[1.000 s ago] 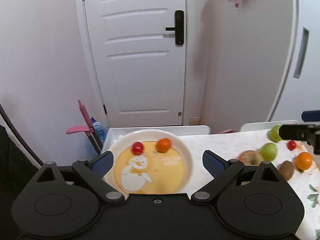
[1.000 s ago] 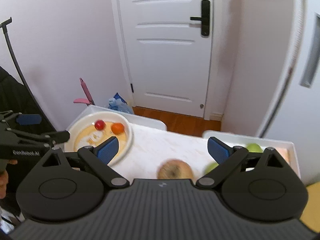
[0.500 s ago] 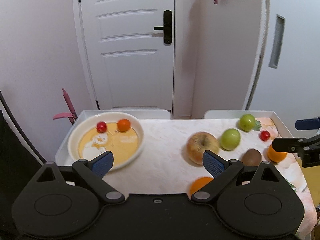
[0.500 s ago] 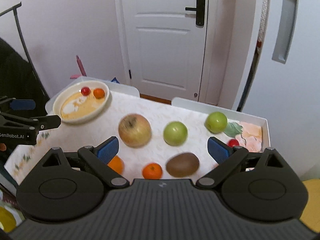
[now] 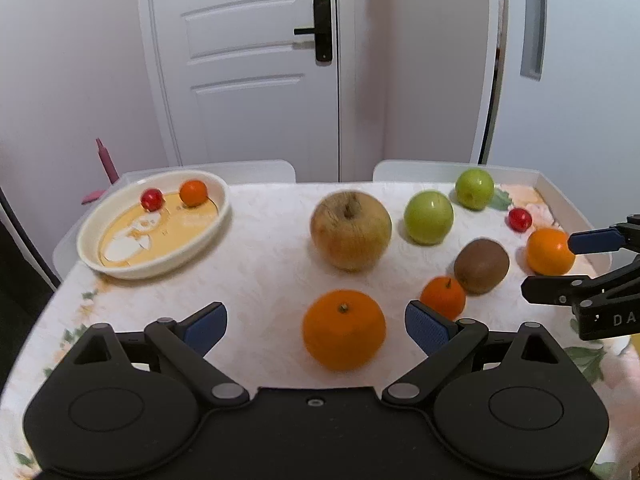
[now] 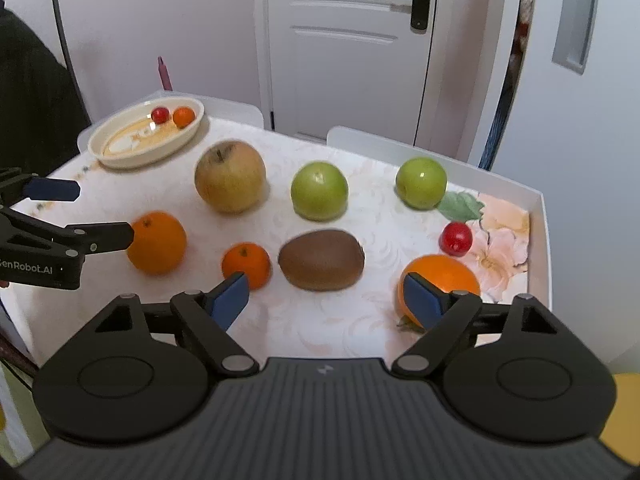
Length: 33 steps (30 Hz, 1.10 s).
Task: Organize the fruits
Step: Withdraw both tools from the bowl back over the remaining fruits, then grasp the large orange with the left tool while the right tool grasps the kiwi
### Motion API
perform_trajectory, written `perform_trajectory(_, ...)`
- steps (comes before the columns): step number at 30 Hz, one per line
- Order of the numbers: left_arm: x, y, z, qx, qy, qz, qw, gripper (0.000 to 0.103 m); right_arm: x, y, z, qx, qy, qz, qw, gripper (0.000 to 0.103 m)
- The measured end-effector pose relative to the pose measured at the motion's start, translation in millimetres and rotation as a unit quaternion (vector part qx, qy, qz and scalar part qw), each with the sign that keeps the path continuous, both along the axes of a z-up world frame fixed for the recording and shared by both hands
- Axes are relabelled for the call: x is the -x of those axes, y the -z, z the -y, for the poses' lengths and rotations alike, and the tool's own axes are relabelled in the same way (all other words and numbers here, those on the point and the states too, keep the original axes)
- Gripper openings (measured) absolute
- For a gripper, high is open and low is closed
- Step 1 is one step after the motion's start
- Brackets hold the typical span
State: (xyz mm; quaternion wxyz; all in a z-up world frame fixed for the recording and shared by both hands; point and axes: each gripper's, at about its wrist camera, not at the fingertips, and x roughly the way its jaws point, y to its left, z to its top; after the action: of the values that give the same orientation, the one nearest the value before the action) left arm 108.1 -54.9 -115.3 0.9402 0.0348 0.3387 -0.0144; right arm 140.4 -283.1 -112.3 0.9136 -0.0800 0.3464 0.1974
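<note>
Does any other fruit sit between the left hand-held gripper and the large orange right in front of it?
Nothing visible does. The large orange lies on bare tablecloth straight ahead of the open left hand-held gripper, roughly centred between its fingers. The small tangerine sits just beyond the right-side finger, off the direct line.

A home, by every sign: white panelled door with a black lever handle in a pale-walled corner, small table under a flowered cloth, cartoon-printed dish, loose fruit, white chair backs tucked behind.
</note>
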Motion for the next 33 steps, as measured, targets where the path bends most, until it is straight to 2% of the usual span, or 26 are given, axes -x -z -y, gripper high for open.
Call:
perform_trajectory(8, -9, 28, 16, -0.004, 0.004, -0.003, 1.0, 0.094, -12, 28, -4, -0.004, -0.003, 0.005, 1.0, 0.09)
perform_trajectory(12, -14, 36, 23, -0.015, 0.006, -0.004, 0.9999, 0.091, -18, 35, -7, -0.003, -0.007, 0.009, 1.0, 0.089)
perform_trajectory(15, -18, 41, 25, -0.017, 0.003, -0.009, 0.9998, 0.085, -21, 37, -9, 0.0, -0.012, 0.013, 1.0, 0.089)
perform_trajectory(24, -26, 47, 28, -0.019, -0.012, -0.015, 0.9996, 0.073, -32, 39, -14, 0.005, -0.027, 0.023, 0.999, 0.089)
perform_trajectory(26, -28, 47, 28, -0.025, -0.019, -0.014, 0.9994, 0.064, -34, 40, -16, 0.007, -0.028, 0.023, 0.999, 0.088)
perform_trajectory(29, -30, 46, 24, -0.013, -0.022, -0.017, 0.9995, 0.064, -36, 40, -18, 0.012, -0.031, 0.027, 0.999, 0.087)
perform_trajectory(33, -29, 46, 25, -0.02, -0.018, -0.016, 0.9995, 0.064, -38, 41, -22, 0.02, -0.038, 0.031, 0.999, 0.087)
